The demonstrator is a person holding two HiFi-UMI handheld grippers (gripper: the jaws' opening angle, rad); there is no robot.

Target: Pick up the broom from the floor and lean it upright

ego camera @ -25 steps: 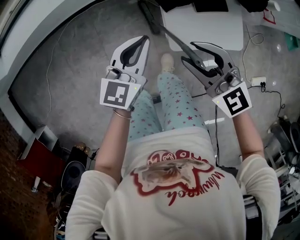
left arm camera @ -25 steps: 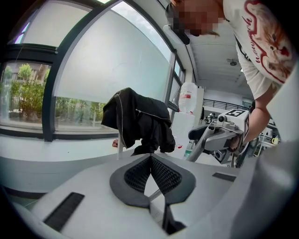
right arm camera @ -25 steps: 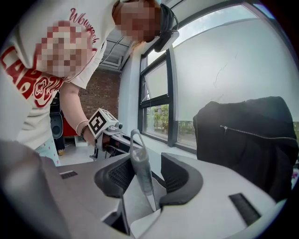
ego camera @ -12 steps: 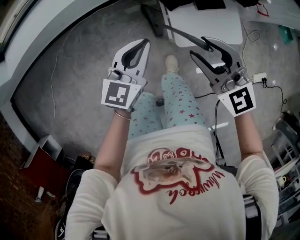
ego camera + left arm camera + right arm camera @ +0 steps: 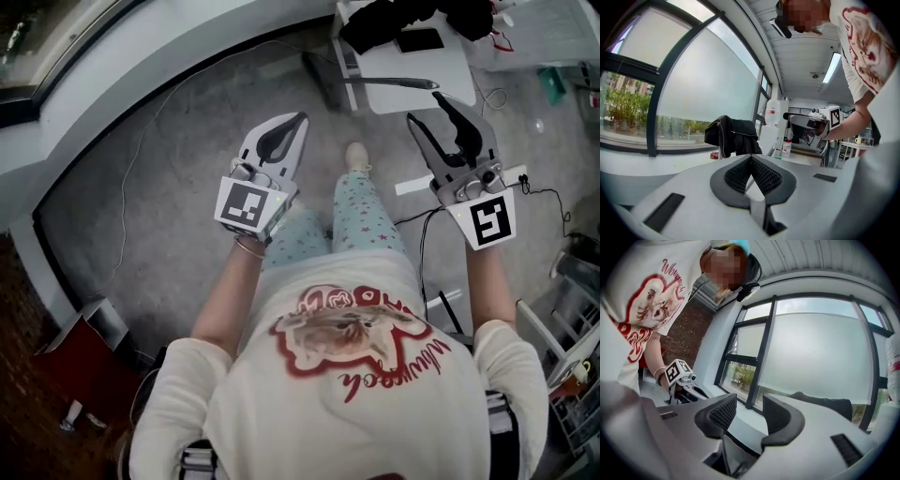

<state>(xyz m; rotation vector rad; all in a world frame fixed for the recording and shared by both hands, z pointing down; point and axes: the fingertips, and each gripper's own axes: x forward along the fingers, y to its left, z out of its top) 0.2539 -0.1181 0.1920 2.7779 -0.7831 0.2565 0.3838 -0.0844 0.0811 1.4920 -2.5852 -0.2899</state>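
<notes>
In the head view the broom's grey handle [image 5: 401, 83] runs level across the white table's near edge. Its dark head [image 5: 323, 81] is on the floor to the left. My right gripper [image 5: 427, 107] is open, and the handle's end lies just beyond its upper fingertip; I cannot tell if they touch. In the right gripper view nothing sits between the open jaws [image 5: 749, 412]. My left gripper [image 5: 296, 120] is shut and empty, held above the grey floor left of the person's legs. Its pads [image 5: 751, 165] meet in the left gripper view.
A white table [image 5: 441, 67] at the top carries dark clothing [image 5: 398, 19] and a phone [image 5: 419, 39]. Cables and a power strip [image 5: 511, 173] lie on the floor at right. The window wall [image 5: 112, 56] curves along the left. A red object [image 5: 70, 352] sits bottom left.
The right gripper held the broom handle between its jaws a second ago; now the handle lies beyond its tips. The handle has swung from slanted to level. Both grippers have shifted slightly right.
</notes>
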